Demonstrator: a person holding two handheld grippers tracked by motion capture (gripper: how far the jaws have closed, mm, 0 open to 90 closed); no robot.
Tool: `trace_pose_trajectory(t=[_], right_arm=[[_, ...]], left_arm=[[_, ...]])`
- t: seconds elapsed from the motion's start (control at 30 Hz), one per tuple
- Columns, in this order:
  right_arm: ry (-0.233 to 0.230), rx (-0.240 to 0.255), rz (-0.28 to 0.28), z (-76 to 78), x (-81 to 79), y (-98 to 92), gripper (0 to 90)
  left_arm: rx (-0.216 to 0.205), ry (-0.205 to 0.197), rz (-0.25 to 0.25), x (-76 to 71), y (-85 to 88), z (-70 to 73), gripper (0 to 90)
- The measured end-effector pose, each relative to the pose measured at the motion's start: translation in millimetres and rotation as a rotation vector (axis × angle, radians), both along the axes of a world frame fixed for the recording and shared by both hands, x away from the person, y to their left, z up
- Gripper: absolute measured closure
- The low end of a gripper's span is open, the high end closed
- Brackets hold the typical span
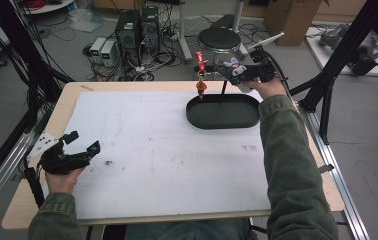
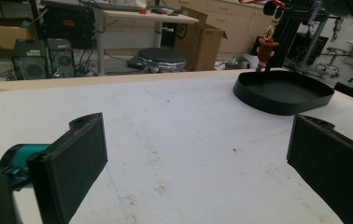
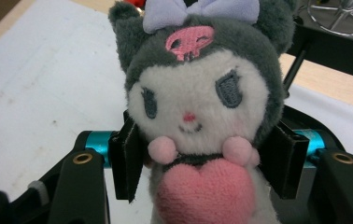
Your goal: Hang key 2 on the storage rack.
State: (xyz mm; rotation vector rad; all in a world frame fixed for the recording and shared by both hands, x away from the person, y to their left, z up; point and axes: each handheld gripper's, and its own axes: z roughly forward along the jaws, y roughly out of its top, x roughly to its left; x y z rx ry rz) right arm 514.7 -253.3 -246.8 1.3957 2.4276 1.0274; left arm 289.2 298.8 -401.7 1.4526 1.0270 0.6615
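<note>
Plush doll (image 3: 198,116), grey-hooded with a lilac bow, a pink skull mark on the forehead and a pink heart at its chest, sits pinched between the two black jaws of the right gripper (image 3: 207,163); the pads press on its sides just below the head, and it faces the right gripper view's camera upright. In the high view that right gripper (image 1: 232,71) is held at the far edge of the desk (image 1: 22,210), above the far rim of a black oval tray (image 1: 223,120); the doll (image 1: 230,66) shows as a small grey lump at its tip. Just to its left a small red-and-brown keychain figure (image 1: 201,87) hangs on a gold chain from a red clip on a thin black stand that rises out of the tray (the left gripper view shows it (image 2: 264,49) dangling over the tray's back rim). The left gripper (image 1: 79,142) rests near the desk's left edge on the white mat (image 1: 157,155), well apart from the tray; its jaws are spread wide with nothing between them.
</note>
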Motion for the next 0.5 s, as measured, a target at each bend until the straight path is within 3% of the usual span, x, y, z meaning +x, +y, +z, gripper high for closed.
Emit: trace_pose_trajectory(t=[0.33,0.5], right_arm=[[0.009,0.019,0.021,0.3,7.9,9.6,39.7],[0.0,0.03,-0.002,-0.9,10.5,11.7,39.5]], left_arm=[[-0.002,-0.001,0.004,0.4,0.5,-0.2,5.3],[-0.002,0.0,0.003,0.9,0.4,-0.5,5.3]])
